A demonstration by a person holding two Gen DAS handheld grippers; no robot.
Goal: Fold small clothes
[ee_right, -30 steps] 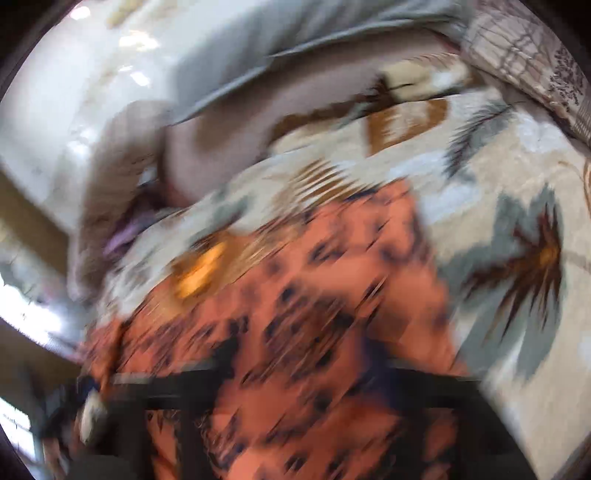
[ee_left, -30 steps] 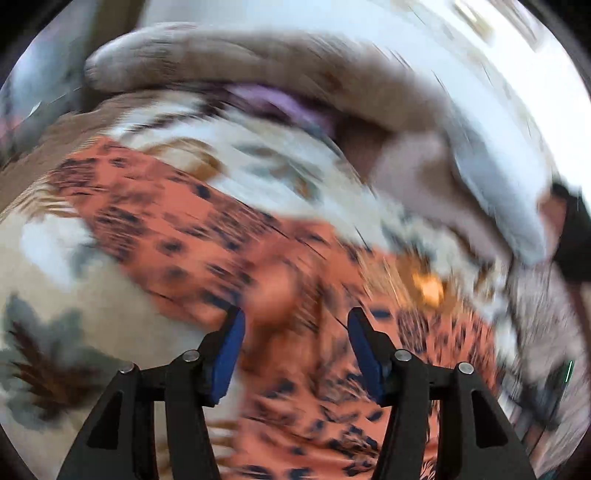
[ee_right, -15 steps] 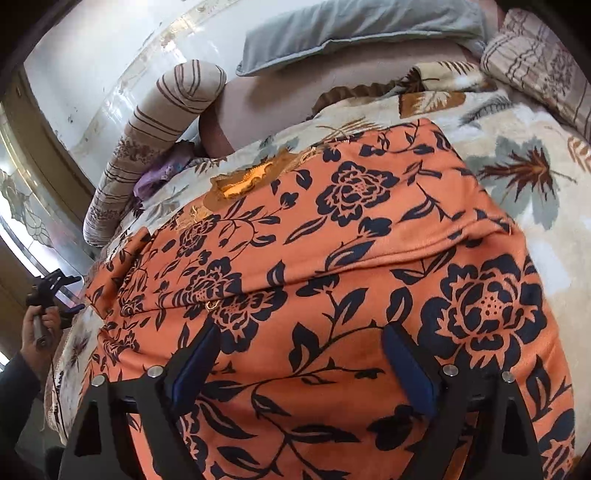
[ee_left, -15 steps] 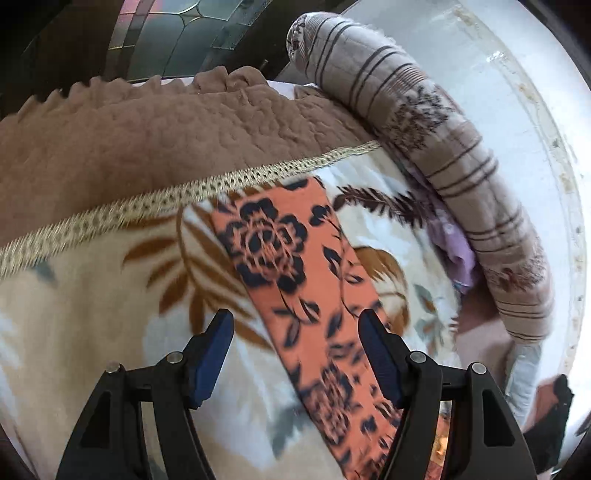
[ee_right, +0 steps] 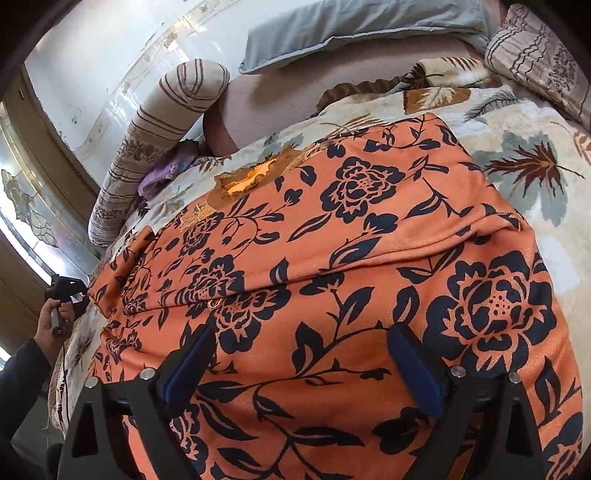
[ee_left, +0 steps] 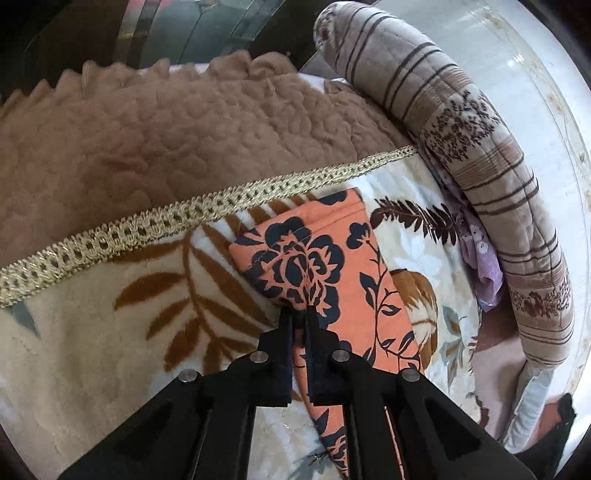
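An orange garment with dark blue flowers point(ee_right: 351, 258) lies spread on a leaf-patterned blanket point(ee_right: 524, 155). In the left wrist view its narrow end point(ee_left: 314, 258) reaches toward the gold-trimmed brown blanket. My left gripper point(ee_left: 300, 314) is shut on that end, pinching a ridge of cloth between its pads. In the right wrist view my right gripper point(ee_right: 301, 341) stands open just above the wide part of the garment, with the cloth under both fingers. The far-left hand point(ee_right: 55, 317) with the left gripper shows at that view's edge.
A striped bolster point(ee_left: 498, 155) runs along the white wall beside the bed, with a purple cloth point(ee_left: 484, 266) tucked under it. A quilted brown blanket point(ee_left: 184, 140) with gold braid lies beyond the garment's end. A grey pillow point(ee_right: 351, 29) and a patterned cushion point(ee_right: 546, 62) sit at the head.
My left gripper swept across to the garment's narrow end, then closed its jaws on the cloth. The right gripper settled over the wide part and has held still since half a second ago.
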